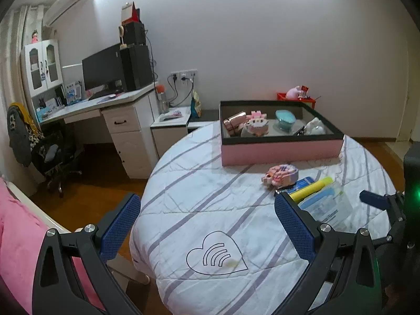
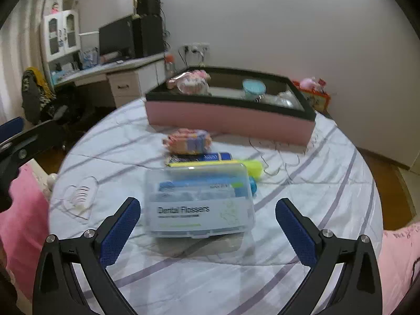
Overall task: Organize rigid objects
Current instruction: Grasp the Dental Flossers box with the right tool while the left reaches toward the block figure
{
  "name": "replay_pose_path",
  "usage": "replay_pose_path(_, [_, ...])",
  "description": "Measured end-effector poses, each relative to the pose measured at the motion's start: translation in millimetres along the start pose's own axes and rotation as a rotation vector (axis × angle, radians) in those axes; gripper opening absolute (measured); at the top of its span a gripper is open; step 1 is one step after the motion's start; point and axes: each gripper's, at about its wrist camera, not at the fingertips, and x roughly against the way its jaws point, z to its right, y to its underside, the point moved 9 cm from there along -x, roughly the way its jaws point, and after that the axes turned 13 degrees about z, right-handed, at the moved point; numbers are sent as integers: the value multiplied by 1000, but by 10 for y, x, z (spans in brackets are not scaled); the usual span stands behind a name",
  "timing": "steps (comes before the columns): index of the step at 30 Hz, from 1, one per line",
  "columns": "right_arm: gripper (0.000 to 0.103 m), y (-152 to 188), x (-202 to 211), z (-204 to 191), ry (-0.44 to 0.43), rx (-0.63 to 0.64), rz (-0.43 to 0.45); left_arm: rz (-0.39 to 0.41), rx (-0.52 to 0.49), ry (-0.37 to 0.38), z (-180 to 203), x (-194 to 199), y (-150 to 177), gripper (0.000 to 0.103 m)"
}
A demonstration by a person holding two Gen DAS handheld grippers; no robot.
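**Blue-padded fingers straddle the flosser box**

Left wrist view: blue-padded black fingers (image 1: 123, 225) of the left gripper (image 1: 207, 225) stand spread wide and empty above the round table under its white quilted cloth with grey stripes (image 1: 199, 183). Beyond them sits the shallow pink-sided tray with a black rim (image 1: 281, 151), already holding a rose-gold case (image 1: 235, 124), a pink-and-white brick-built figure (image 1: 256, 124) and a teal lidded dish (image 1: 286, 119). Just in front of the tray lies a second pink brick-built toy (image 1: 281, 176), and beside it a yellow tube (image 1: 312, 187) and a dark blue packet (image 1: 303, 183), partly hidden by the right-hand finger. The right gripper's blue tip (image 1: 372, 200) shows at the edge.

Right wrist view, somewhat blurred: the right gripper (image 2: 207, 225) is also released, its fingers flanking, not touching, a clear rectangular plastic box labelled "Dental Flossers" (image 2: 199, 202). The box lies flat on the cloth, well short of the tray, with the yellow tube and blue packet just behind it.

The box looks light and stiff, but its smooth lid is probably slippery and the thin walls may flex. Taking it across the short sides, low near the base, seems safest; its width appears close to the open span, so centring matters.
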Motion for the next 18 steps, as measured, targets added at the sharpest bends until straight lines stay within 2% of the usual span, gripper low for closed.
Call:
replay_pose_path(5, [103, 28, -91, -50, -29, -11, -22, -30, -1, 3, 16, -121, 64, 103])
replay_pose_path(9, [103, 128, -145, 24, 13, 15, -59, -46, -18, 27, 90, -169, 101, 103])
replay_pose_path(12, [103, 179, -90, 225, 30, -25, -68, -60, -27, 41, 143, -196, 134, 103])
replay_pose_path(18, [103, 277, 46, 782, 134, -79, -92, -84, -50, 78, 333, -258, 209, 103])
